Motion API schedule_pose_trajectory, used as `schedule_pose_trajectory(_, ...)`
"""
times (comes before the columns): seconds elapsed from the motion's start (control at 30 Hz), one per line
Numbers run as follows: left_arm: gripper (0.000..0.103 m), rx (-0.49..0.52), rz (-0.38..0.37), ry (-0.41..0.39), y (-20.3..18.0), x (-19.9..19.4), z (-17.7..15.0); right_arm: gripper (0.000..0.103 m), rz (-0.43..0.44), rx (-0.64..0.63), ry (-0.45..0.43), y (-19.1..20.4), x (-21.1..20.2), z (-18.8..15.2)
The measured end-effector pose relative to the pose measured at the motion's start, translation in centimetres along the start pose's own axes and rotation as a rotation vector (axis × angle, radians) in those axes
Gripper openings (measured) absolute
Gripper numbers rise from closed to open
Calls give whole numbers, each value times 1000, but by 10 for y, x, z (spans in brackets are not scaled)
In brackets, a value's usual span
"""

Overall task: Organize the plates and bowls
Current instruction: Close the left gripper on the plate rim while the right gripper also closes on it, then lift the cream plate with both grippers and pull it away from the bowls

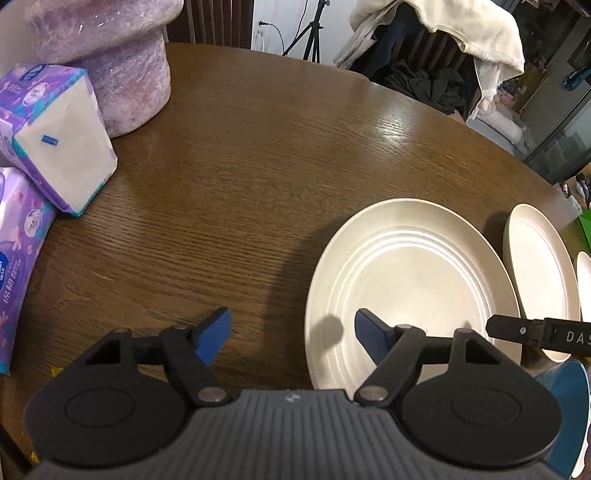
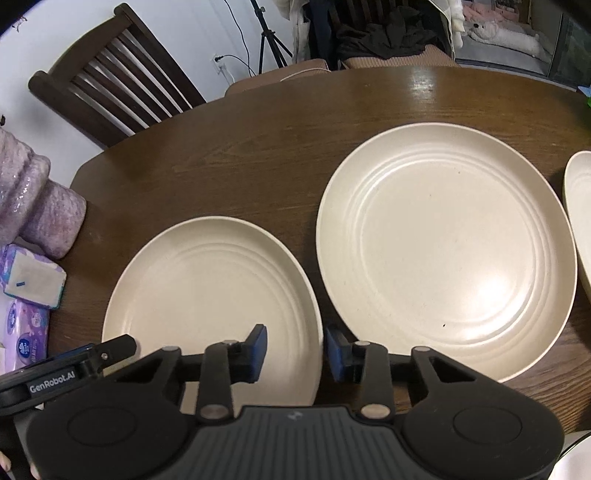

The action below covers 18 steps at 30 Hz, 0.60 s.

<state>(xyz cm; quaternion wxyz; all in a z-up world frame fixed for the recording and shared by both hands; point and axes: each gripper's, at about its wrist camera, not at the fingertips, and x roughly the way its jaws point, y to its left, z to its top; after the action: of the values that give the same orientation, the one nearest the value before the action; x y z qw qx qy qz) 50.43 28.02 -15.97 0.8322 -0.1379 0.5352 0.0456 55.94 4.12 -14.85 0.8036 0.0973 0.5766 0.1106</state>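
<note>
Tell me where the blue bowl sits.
In the left wrist view, the blue bowl is at the lower right edge, just below the small cream plate.

Standing behind the brown wooden worktop [image 2: 258, 155]: a dark slatted chair [image 2: 110, 85]. Leaning against a white wall [image 2: 177, 33], a black tripod [image 2: 267, 37]. Draping over another chair, pale cloth [image 1: 443, 26].

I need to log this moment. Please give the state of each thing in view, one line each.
Left plate: flat on table, empty.
Middle plate: flat on table, empty, apart from the left plate.
Right plate: on table, mostly cut off.
Tissue pack: sealed, tilted on another pack.
Left gripper: open, holding nothing.
Right gripper: open, holding nothing.
</note>
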Motion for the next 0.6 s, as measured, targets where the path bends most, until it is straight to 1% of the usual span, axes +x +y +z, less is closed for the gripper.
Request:
schedule_pose_trajectory(0.03,71,4,-1,-2,-1,0,0,33,-1,1,3,0,2,0)
schedule_pose_trajectory(0.1,63,13,-2,-9,-3,0,0,33,-2,2,5,1,5,-1)
schedule_pose_trajectory(0.17,40,13,10,-19,-4,0,0,30,-1,4,9,1,7,-1)
schedule_pose_trajectory(0.2,33,12,8,-21,-4,0,0,28,-1,5,12,1,9,-2)
schedule_pose_trajectory(0.23,21,7,-10,-16,-3,0,1,27,-4,5,14,1,11,-2)
schedule_pose_trajectory(0.27,16,-2,-36,-9,-2,1,1,26,-5,5,12,2,12,-2)
schedule_pose_trajectory(0.33,16,0,-31,-13,-4,1,2,17,-2,8,13,2,14,-1)
schedule_pose_trajectory(0.43,16,4,-22,-14,-6,2,3,14,-4,5,13,3,14,-2)
schedule_pose_trajectory(0.6,16,10,-11,-15,-9,3,6,14,-5,-1,9,3,14,-2)
